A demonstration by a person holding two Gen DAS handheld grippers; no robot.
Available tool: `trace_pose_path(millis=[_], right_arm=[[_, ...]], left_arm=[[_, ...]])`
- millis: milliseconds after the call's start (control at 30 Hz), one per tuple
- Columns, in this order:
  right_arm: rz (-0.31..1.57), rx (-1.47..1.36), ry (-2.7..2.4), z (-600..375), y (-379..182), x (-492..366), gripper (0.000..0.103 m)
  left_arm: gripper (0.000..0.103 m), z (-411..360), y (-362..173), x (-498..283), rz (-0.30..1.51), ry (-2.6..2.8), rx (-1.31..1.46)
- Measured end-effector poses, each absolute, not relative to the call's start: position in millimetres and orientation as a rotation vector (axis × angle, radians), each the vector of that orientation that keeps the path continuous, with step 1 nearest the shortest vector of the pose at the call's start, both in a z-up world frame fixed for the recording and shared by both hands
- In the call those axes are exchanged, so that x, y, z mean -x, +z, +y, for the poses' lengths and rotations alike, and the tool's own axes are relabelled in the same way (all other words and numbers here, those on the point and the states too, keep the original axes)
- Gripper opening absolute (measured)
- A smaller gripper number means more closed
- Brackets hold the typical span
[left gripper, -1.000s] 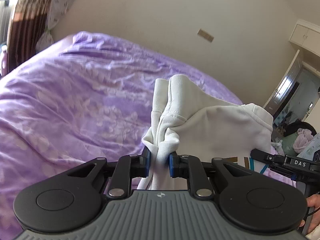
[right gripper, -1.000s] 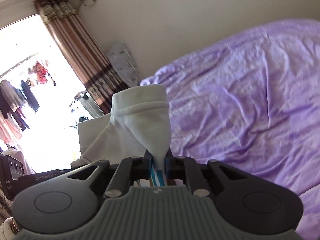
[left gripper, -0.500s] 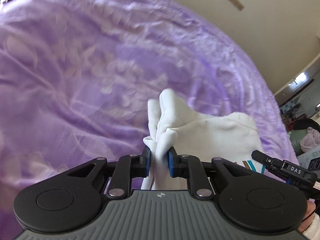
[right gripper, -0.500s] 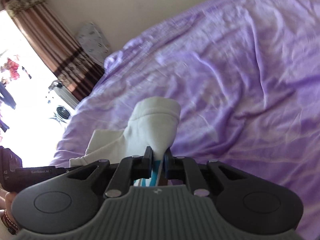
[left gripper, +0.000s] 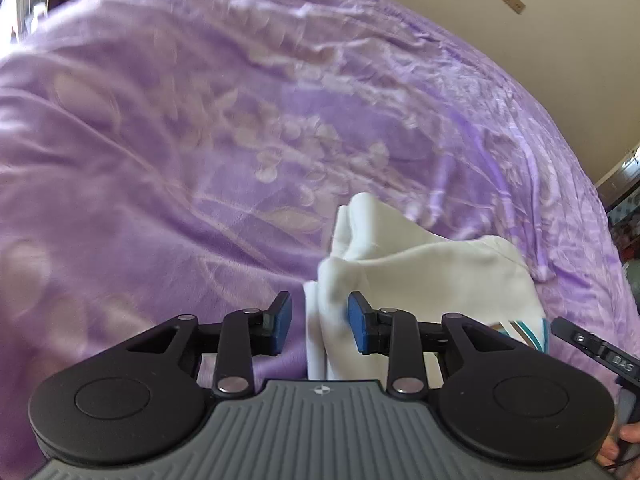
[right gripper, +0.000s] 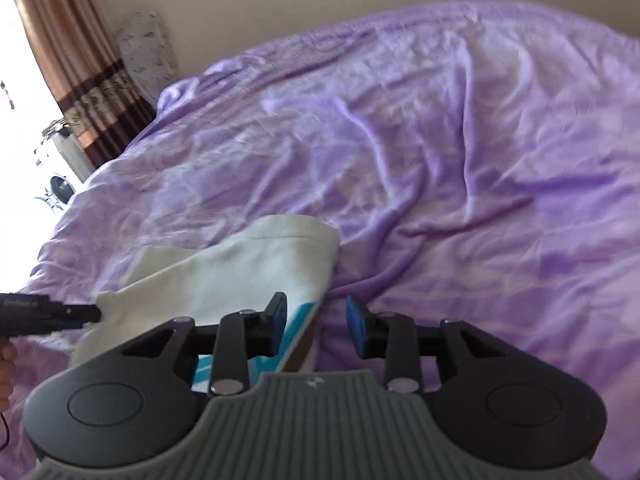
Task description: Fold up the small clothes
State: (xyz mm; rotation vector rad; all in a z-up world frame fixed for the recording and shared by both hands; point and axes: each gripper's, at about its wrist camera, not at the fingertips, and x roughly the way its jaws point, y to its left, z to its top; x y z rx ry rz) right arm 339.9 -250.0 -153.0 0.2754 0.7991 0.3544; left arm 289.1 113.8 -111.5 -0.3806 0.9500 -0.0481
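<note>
I've got both grippers low over the purple bedspread [left gripper: 200,140]; the white garment [left gripper: 432,276] lies on it in front of me, w/ teal and brown stripes on the part nearest the rig; how close it sits to the bed's edges I can't tell.

Left gripper [left gripper: 319,325]: jaws opening, abt a third of the way apart; a bunched fold of the white cloth stands between the blue pads; right pad looks to be just touching the fabric, left pad is clear of it w/ bedspread showing in the gap; so no squeeze on the cloth.

Right gripper [right gripper: 316,326]: jaws opening too, similar gap; the garment's striped corner [right gripper: 298,330] pokes in beside the left pad, the rest of the gap shows bare bedspread; nothing pinched.

From the right wrist view the garment spreads leftward, its hemmed end [right gripper: 296,240] lying flat toward the far side; the other gripper's tip sits at its left edge.

Beyond the bed: a brown curtain [right gripper: 80,80] by a bright window, a patterned cushion [right gripper: 148,52] against the wall; no containers in sight.
</note>
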Motion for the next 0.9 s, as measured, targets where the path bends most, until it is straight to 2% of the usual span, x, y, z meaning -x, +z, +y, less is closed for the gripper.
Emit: trace_pose_path(millis=[67, 200, 433, 533, 900], right_arm=[[0.786, -0.254, 0.37, -245, -140, -320, 0.027], [0.793, -0.194, 0.425, -226, -129, -279, 0.008], [0.854, -0.106, 0.378, -212, -166, -260, 0.006], [0.877, -0.127, 0.362, -218, -173, -262, 0.003], [0.824, -0.129, 0.367, -228, -128, -188, 0.01]], left_arm=[[0.036, 107, -98, -274, 0.919, -0.055, 0.359], [0.033, 89, -86, -238, 0.895, -0.126, 0.333], [0.01, 80, -132, -237, 0.993, -0.091, 0.314], [0.009, 89, -137, -235, 1.003, -0.087, 0.357], [0.009, 65, -87, -161, 0.893, -0.175, 0.261]])
